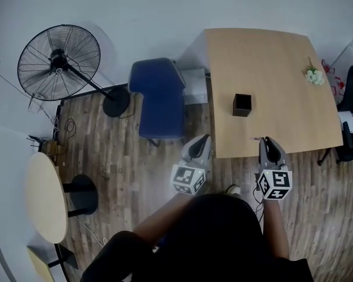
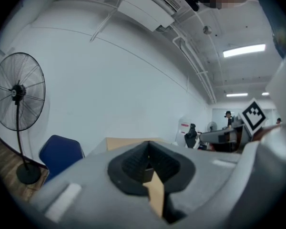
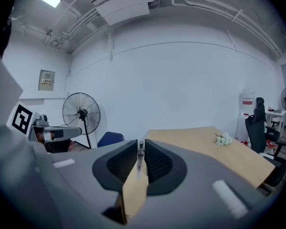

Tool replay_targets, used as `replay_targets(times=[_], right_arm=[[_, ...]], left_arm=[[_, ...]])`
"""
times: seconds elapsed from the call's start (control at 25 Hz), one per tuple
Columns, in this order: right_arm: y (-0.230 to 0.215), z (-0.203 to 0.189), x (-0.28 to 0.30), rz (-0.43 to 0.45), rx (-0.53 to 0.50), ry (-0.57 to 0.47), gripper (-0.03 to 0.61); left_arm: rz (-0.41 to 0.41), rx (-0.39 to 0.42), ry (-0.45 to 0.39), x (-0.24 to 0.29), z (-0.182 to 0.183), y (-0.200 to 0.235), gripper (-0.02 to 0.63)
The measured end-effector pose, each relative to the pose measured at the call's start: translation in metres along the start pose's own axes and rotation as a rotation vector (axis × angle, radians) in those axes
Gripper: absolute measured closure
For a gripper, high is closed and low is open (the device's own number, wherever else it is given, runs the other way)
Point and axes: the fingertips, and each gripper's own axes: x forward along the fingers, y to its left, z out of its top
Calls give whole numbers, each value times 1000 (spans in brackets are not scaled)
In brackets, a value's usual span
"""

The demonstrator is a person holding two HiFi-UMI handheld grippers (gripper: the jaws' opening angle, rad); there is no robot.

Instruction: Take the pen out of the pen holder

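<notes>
Holds a slim clear plastic pen upright in the right gripper, jaws narrowed onto its barrel, just over the near edge of the pale wooden table. Carries the left gripper pinched together on nothing, beside the table's near left corner, above the brown plank floor. Leaves the small black square pen holder standing farther in on the tabletop, apart from the pen, with a white flower sprig near the right edge

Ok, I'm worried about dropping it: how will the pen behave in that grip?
The pen looks thin and stiff, so probably light. Its smooth, seemingly round barrel could slip or pivot between the right gripper's pads, and would likely roll on the table.
</notes>
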Motion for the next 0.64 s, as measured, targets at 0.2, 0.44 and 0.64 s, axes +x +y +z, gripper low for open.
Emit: replay_targets(times=[0.2,0.44,0.64], right_arm=[[-9,4,0,47,-9,-1,529],[-17,4,4,83,-29,-1,529],[-23,7,13,88,-41,-4,529]], left_arm=[[40,5,-10,6,4,-11,611],[70,8,-13,12,-1,-20,611],[64,7,-6,21,-6,-22,611]])
